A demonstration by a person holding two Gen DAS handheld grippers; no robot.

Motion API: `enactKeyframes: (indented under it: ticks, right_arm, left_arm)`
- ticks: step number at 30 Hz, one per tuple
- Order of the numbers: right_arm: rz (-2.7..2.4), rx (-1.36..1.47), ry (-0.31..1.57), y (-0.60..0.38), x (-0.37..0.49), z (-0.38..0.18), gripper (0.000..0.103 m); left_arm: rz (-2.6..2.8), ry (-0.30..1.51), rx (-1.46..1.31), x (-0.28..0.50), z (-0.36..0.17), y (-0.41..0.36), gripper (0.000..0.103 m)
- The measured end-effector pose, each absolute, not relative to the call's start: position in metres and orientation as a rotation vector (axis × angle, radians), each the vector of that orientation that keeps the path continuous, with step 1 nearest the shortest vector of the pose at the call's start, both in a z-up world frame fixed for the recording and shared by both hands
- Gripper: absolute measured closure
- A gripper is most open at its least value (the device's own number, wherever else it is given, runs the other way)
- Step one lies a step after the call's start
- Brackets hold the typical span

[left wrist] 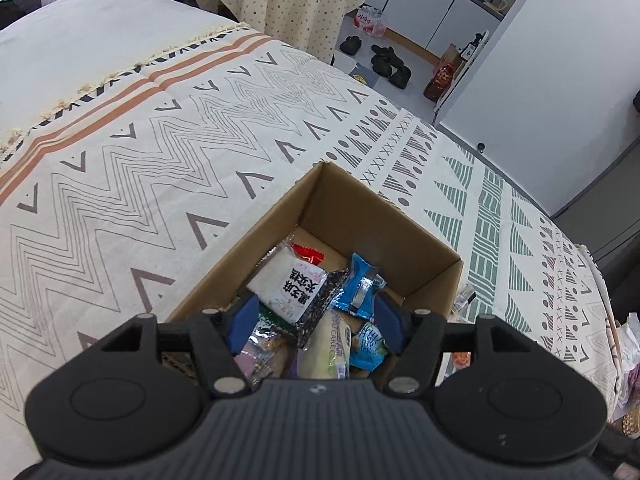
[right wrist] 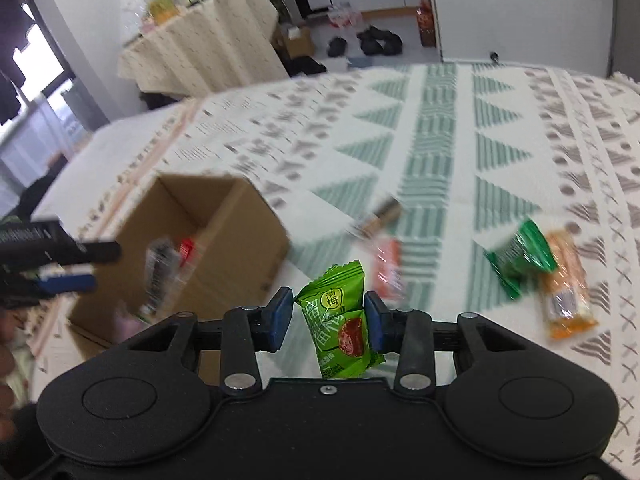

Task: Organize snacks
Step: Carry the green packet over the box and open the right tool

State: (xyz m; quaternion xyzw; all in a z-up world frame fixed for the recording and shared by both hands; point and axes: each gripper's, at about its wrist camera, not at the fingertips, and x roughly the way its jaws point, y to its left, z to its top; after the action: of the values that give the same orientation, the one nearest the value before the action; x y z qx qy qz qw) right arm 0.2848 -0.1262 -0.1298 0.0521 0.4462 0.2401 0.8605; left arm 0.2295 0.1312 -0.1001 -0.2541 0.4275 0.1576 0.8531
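Cardboard box on patterned desk cloth, full of snack packs; left tool wide above it. Right tool grips green snack pack; dark-green & orange packs lie nearby.

Cardboard box: brown, open-topped, flaps absent from view, standing upright on the patterned cloth. Contents lie in a loose heap: a white rice-cake packet with black lettering uppermost, tilted; a blue foil packet beside it toward the right wall; a red packet partly buried behind; a pale cake bar and further wrappers beneath.

Green plum-candy packet: bright green, red fruit picture on its face, held upright off the cloth, crimped end up.

On the cloth well right of the box: a dark green packet overlapping an orange packet; an orange-red packet, blurred, lies nearer the box.
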Motion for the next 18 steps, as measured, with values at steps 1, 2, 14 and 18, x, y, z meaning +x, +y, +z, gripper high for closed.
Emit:
enactKeyframes:
  ticks: [1, 2, 14, 18]
  right_arm:
    - [0.515, 0.116, 0.927, -0.122, 0.284, -0.124, 0.065]
    - [0.524, 0.123, 0.917, -0.117, 0.284, -0.118, 0.065]
    - [0.560, 0.151, 0.798, -0.059, 0.303, -0.066, 0.064]
    - [0.576, 0.178, 0.754, -0.046, 0.307, -0.047, 0.052]
  left_arm:
    - [0.332, 0.898, -0.535, 0.227, -0.099, 0.133, 0.039]
    - [0.335, 0.899, -0.538, 0.226, -0.098, 0.134, 0.037]
    - [0.373, 0.898, -0.572, 0.202, -0.078, 0.161, 0.023]
    - [0.377, 0.890, -0.574, 0.193, -0.067, 0.171, 0.018]
